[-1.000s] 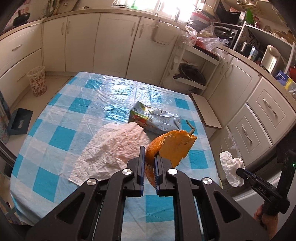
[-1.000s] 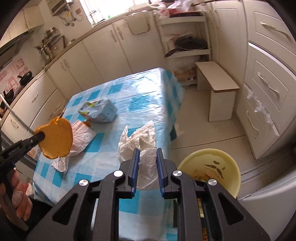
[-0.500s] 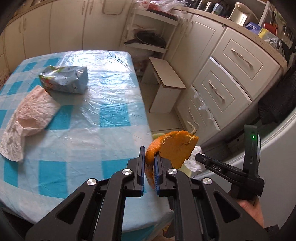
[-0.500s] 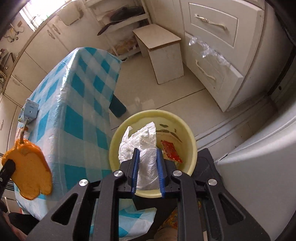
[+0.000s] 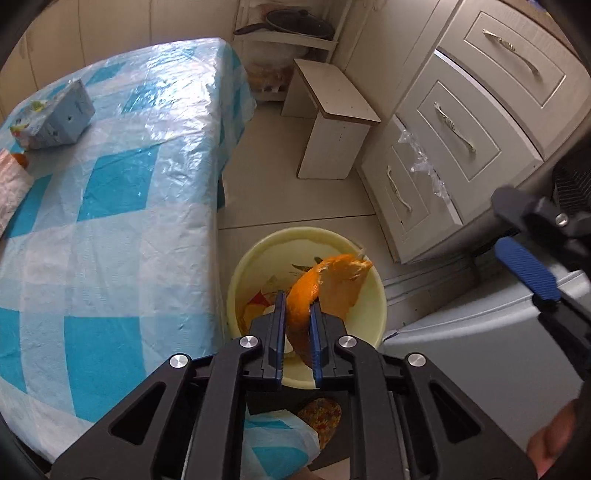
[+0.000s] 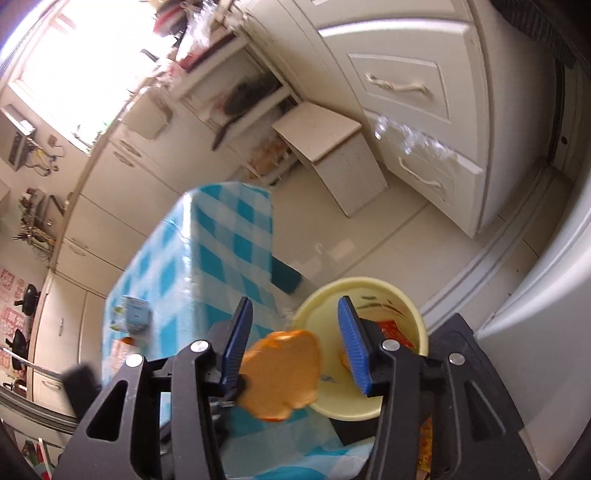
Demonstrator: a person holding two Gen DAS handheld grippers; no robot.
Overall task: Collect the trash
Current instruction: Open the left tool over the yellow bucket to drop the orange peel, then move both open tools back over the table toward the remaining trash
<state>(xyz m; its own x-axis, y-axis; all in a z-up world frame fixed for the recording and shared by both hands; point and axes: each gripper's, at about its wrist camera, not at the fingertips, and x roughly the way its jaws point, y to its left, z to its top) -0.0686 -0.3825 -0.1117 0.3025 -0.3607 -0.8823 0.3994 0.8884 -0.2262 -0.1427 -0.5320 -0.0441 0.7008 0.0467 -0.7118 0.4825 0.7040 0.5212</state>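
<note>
While left gripper (image 5: 297,325) pinches orange peel (image 5: 334,284) pointing up-right over bucket (image 5: 373,317), right gripper (image 6: 293,339) gapes empty.

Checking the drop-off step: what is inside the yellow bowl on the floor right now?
Inside the yellow bowl: a red wrapper and orange scraps. The orange peel held in the left gripper covers the middle, so any tissue there stays hidden.

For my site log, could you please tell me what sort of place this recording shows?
Most likely a home kitchen: cream drawer cabinets line the wall, a lidded pan sits on an open shelf, and a table with a blue checked plastic cloth stands beside a yellow trash bowl on the tiled floor.
</note>
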